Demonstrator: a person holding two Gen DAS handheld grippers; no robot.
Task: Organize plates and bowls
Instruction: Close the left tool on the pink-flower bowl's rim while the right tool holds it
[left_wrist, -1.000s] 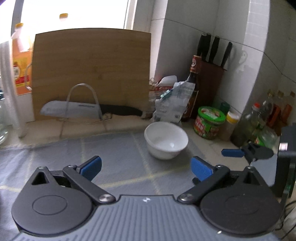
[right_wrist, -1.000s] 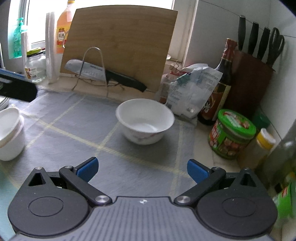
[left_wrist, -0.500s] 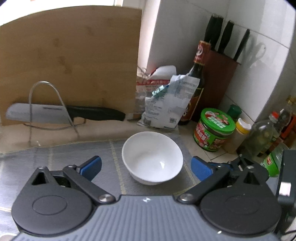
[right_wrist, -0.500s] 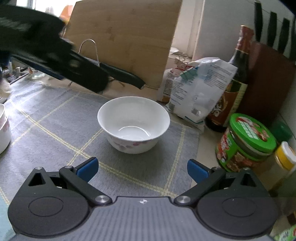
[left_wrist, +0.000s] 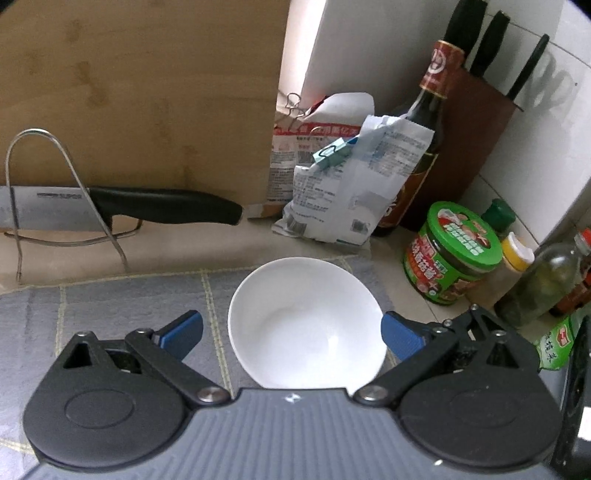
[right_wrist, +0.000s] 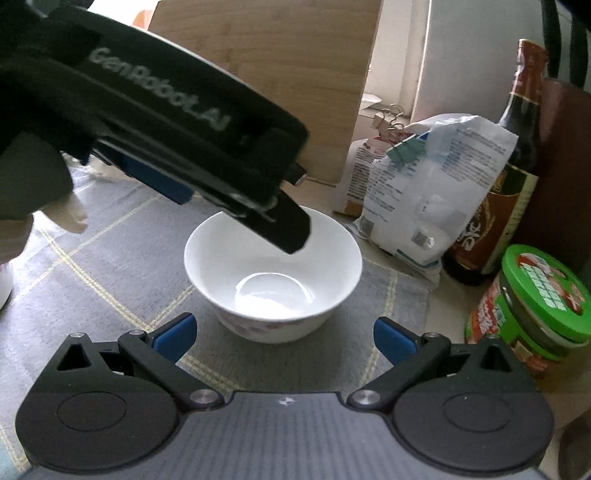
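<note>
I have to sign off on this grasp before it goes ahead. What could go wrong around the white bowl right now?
1. The left gripper is open with the bowl between its fingers; closing on the smooth curved rim may let it slip or tip.
2. The right gripper is open close by, so the two could collide.
3. The green-lidded jar and the paper bag are near and could be knocked.

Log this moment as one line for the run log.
left gripper: open, over white bowl | right gripper: open, short of bowl | bowl: upright on grey mat
</note>
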